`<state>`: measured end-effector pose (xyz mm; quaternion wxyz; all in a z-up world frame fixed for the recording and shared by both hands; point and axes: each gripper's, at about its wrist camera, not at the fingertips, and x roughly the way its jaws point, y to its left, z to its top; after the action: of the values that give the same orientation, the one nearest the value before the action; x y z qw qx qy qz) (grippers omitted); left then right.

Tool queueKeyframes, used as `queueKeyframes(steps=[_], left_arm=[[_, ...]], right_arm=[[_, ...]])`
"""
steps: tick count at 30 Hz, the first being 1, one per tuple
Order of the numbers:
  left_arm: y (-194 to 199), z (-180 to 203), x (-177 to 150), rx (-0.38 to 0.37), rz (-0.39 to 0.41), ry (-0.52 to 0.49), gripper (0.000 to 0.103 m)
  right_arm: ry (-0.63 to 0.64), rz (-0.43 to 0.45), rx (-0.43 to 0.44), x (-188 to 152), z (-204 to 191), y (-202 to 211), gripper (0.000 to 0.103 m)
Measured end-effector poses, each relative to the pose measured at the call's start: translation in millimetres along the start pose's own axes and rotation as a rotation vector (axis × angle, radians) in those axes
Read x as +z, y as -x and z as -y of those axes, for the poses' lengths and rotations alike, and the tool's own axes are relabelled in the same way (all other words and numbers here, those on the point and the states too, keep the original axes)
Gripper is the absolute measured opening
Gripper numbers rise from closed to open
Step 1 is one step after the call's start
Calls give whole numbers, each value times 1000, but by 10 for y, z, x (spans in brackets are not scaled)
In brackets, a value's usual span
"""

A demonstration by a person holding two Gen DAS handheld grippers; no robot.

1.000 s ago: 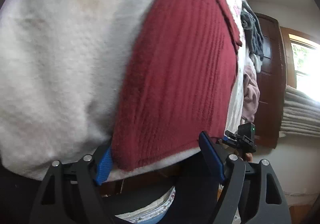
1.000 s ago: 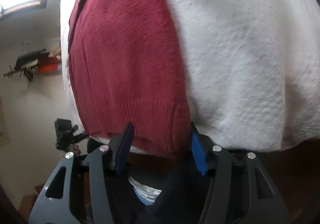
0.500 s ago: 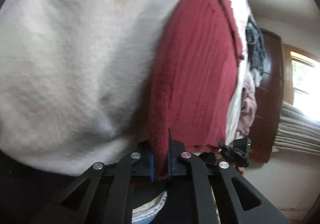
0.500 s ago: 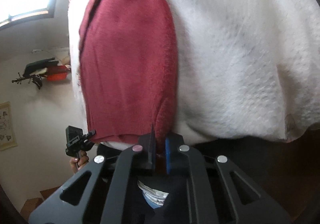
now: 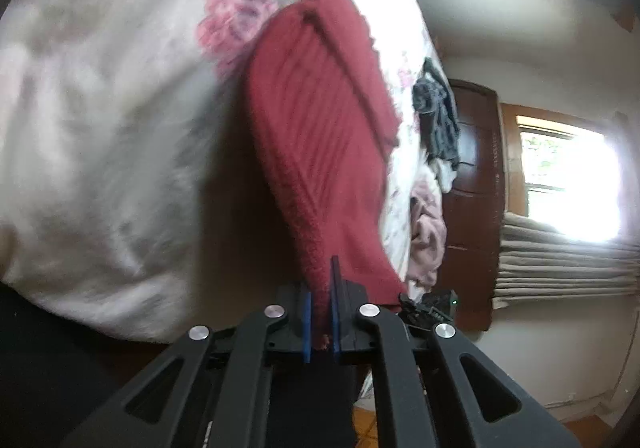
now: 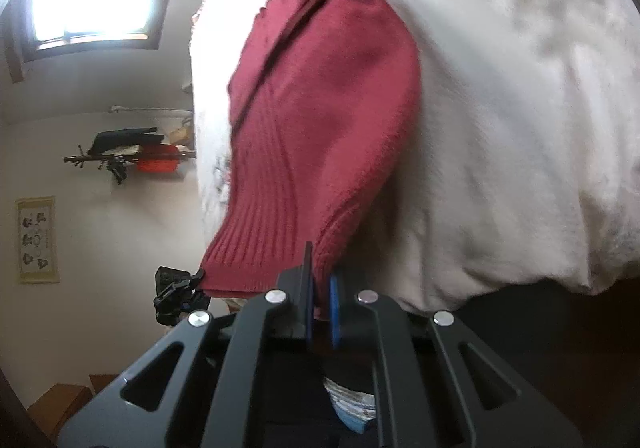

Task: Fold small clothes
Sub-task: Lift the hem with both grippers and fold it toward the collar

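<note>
White and fluffy, the big blanket (image 5: 100, 127) fills most of both views, and it has pink flowers on it. On top of it lies the red knit top (image 5: 320, 119), the small piece of clothing to fold. Its near edge is lifted off the blanket, and the far part lies flat. The left gripper (image 5: 320, 322) has its blue pads pinched tight on one near corner of the top. The right gripper (image 6: 322, 314) pinches the other near corner just the same way. To fold it well, I think both corners should go up and forward together, at the same height, so the near edge lands straight on the far edge. The pinch should stay firm until the cloth is laid down, or the soft knit may slip or bunch up. A pile of grey clothes (image 5: 438, 115) and a pink cloth (image 5: 428, 232) lie further along the blanket, beside the top. They look far enough away not to block the fold. The fluffy blanket may tug at the knit.
</note>
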<state>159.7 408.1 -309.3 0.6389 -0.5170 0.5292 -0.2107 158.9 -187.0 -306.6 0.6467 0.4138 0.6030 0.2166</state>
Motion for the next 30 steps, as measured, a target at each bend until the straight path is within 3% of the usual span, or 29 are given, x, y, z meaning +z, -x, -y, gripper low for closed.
queueKeyframes(steps=[6, 20, 30], left_arm=[[68, 272, 302, -60, 51, 6, 3], [-125, 420, 970, -60, 81, 40, 2], [-410, 535, 1865, -47, 106, 87, 2]], right_arm=[[-3, 46, 48, 227, -185, 98, 4], [-45, 76, 93, 882, -336, -4, 4], [-114, 110, 80, 1879, -405, -240, 5]])
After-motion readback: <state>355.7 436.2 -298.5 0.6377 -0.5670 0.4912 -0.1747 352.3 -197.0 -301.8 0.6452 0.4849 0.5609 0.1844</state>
